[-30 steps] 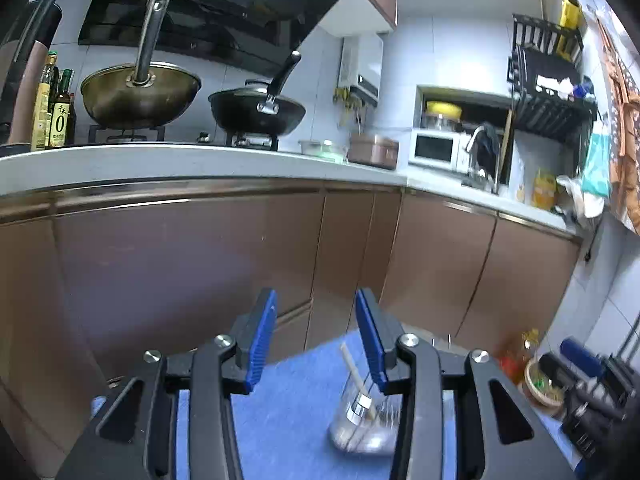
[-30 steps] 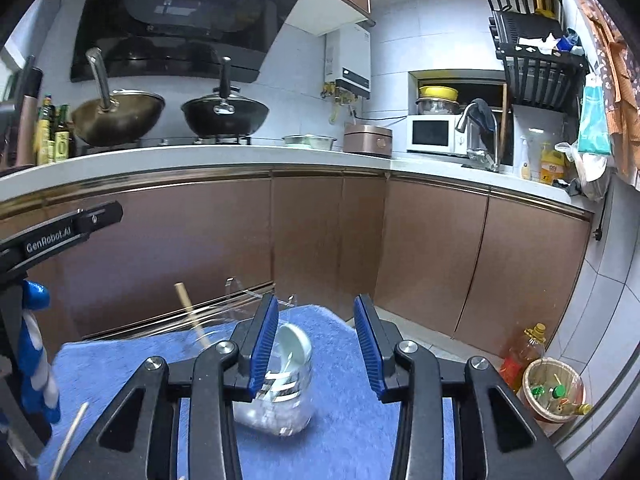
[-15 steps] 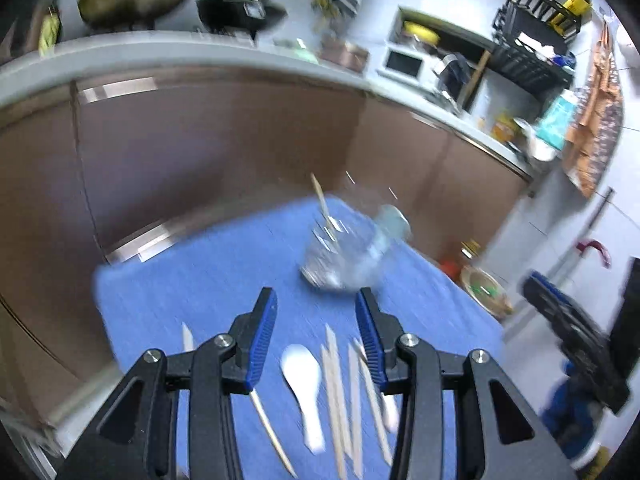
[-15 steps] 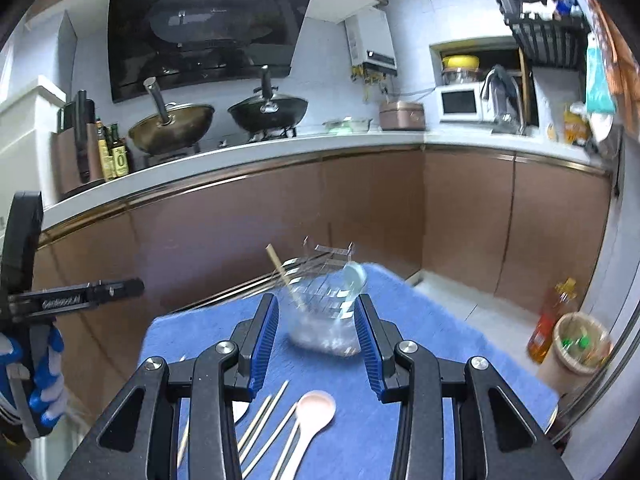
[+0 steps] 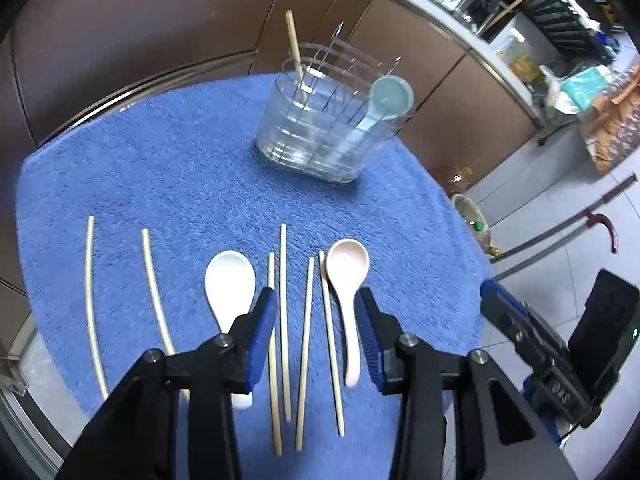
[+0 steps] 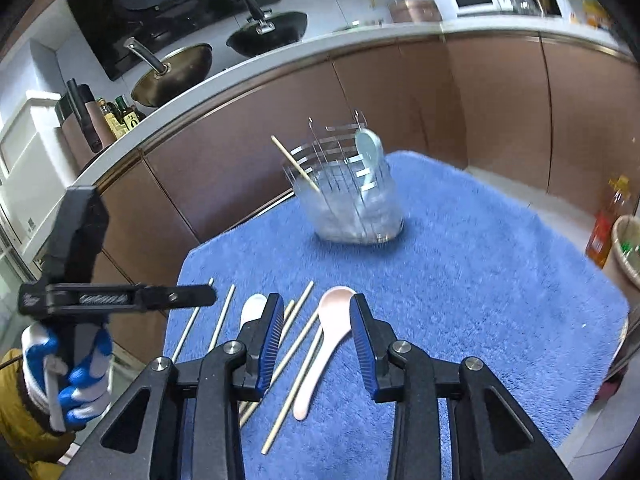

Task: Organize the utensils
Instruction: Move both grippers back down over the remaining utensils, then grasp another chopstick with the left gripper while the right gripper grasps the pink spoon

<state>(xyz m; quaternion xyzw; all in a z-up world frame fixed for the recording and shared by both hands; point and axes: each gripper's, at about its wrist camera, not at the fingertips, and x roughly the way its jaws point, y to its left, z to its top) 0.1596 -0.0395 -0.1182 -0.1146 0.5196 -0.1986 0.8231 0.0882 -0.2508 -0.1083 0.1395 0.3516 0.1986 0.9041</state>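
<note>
Blue towel (image 5: 160, 160) covering the tabletop, loose chopsticks (image 5: 284, 312) lying in a row with a white spoon (image 5: 230, 280) and pink spoon (image 5: 347, 268) among them, left gripper (image 5: 316, 332) jaws apart and empty above them, right gripper (image 6: 314, 340) likewise spread over the pink spoon, clear utensil holder (image 5: 328, 132) standing beyond, holding one chopstick (image 5: 296, 56) and a pale blue spoon (image 5: 390, 96)

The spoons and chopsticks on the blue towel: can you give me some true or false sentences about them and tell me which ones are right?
1. A pale blue spoon stands in the clear holder. True.
2. The pink spoon lies inside the holder. False: it lies flat on the blue towel.
3. The left gripper is holding a chopstick. False: its fingers are open and empty.
4. The white spoon lies on the towel. True.
5. The right gripper is open. True.
</note>
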